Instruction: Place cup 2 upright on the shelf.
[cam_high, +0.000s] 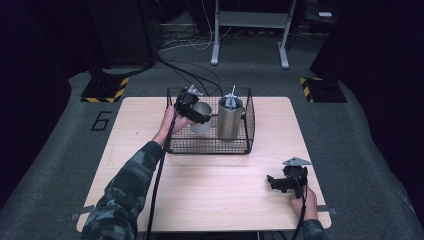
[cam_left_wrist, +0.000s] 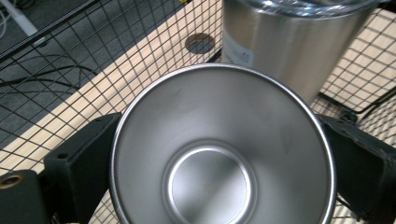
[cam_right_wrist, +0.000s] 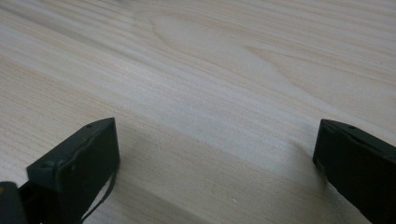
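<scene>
A small steel cup (cam_high: 201, 118) (cam_left_wrist: 222, 149) is held inside the black wire basket (cam_high: 210, 148), its empty mouth facing the left gripper view. My left gripper (cam_high: 192, 107) (cam_left_wrist: 219, 154) is shut on the cup, one jaw on each side of it. A taller steel tumbler (cam_high: 229, 120) (cam_left_wrist: 289, 44) stands upright in the basket just to the right of the cup, with metal utensils sticking out of its top. My right gripper (cam_high: 278, 183) (cam_right_wrist: 215, 154) hovers low over the bare wooden table (cam_high: 215, 185) near its front right corner, jaws wide apart with nothing between them.
The wire basket sits at the back middle of the table. Cables (cam_high: 190, 70) run across the grey floor behind it, beside a metal stand (cam_high: 250, 30). Hazard-striped blocks (cam_high: 105, 90) flank the table's far corners.
</scene>
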